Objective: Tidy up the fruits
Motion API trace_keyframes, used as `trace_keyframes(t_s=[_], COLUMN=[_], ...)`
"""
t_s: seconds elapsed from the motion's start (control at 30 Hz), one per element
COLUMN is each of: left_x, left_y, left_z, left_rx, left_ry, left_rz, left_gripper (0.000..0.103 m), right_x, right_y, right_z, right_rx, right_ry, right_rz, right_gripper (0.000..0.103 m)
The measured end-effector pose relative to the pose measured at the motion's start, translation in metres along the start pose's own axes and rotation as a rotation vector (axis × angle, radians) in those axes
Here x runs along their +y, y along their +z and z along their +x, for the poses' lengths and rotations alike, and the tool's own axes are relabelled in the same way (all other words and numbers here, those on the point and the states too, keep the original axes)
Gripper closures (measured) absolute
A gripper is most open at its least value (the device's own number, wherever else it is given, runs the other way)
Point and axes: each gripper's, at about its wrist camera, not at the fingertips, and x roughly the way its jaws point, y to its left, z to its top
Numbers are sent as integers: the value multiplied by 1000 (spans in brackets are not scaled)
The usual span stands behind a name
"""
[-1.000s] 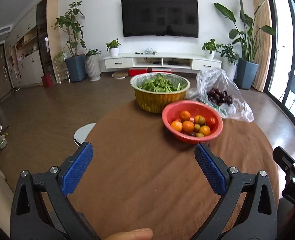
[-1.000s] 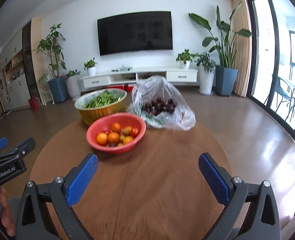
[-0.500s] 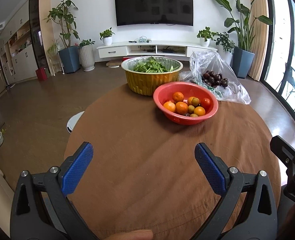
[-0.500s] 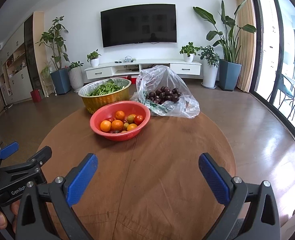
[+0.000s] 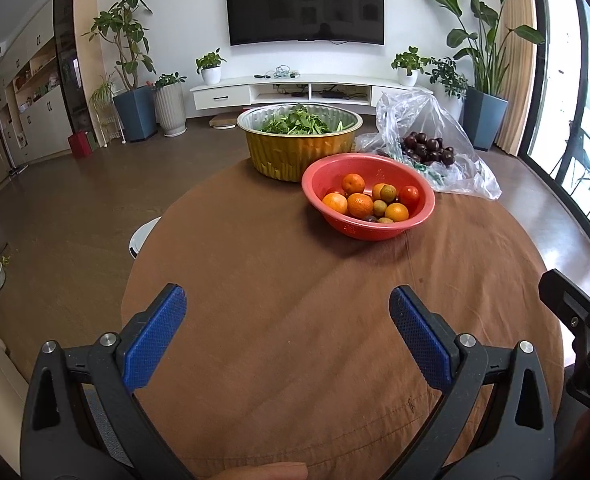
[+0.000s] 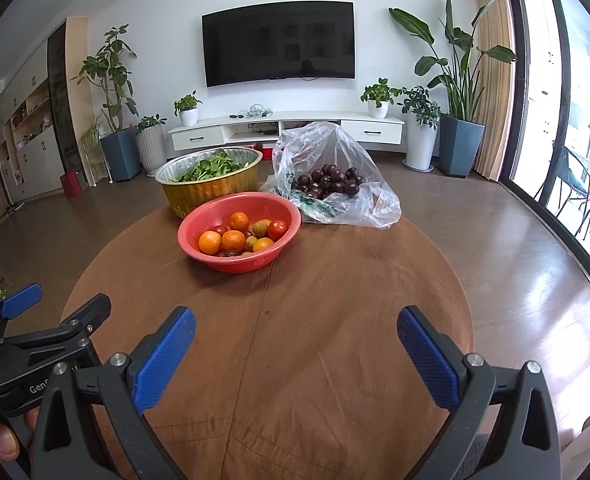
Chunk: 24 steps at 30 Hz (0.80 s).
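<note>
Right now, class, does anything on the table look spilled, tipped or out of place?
Nothing stands out. The red bowl sits upright with its fruit inside, the gold bowl of greens stands upright behind it, and the dark fruit stays in the plastic bag, which lies slumped open. Nothing has spilled onto the table.

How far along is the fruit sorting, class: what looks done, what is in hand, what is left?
Done: nothing visibly sorted; mixed fruits lie together in the red bowl, dark fruits in the bag. In hand: nothing; the left gripper and right gripper are open and empty over the table. Left: all the sorting.
</note>
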Motion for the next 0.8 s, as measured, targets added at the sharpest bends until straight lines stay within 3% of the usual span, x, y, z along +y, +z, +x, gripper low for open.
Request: trace_keyframes(t_s=[0.8], left_x=[-1], left_y=[-6], left_z=[1], left_rx=[4], left_ry=[-10], left_rz=[0], left_gripper=[0], right_x=[2], right_y=[0], right_z=[-1], right_rx=[5], right_ry=[0], right_rz=[-2], right_gripper=[0])
